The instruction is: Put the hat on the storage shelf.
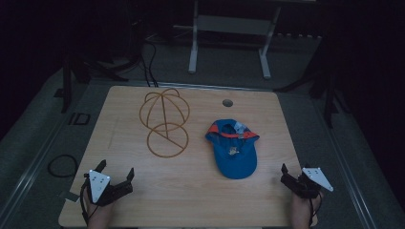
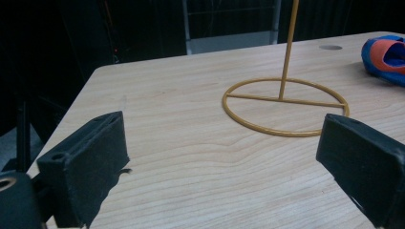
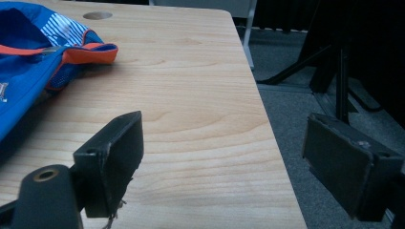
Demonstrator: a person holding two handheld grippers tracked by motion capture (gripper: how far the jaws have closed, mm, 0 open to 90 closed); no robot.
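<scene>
A blue cap [image 1: 233, 145] with orange trim lies upside down on the wooden table [image 1: 200, 200], right of centre; its edge also appears as the cap [image 3: 33, 57] in the right gripper view and the cap [image 2: 386, 55] in the left gripper view. A yellow wire hat stand [image 1: 165, 119] rises left of centre, its ring base [image 2: 285, 106] flat on the wood. My left gripper [image 1: 114, 172] rests open at the front left corner, nothing between its jaws. My right gripper [image 1: 292, 175] stands open at the front right edge, its outer jaw past the table's side.
A round hole [image 1: 228, 102] pierces the table near its back edge. Beyond the table stand a white frame's legs [image 1: 193, 47] and dark stands. A cable loop [image 1: 63, 165] lies on the grey floor at the left. The room is dim.
</scene>
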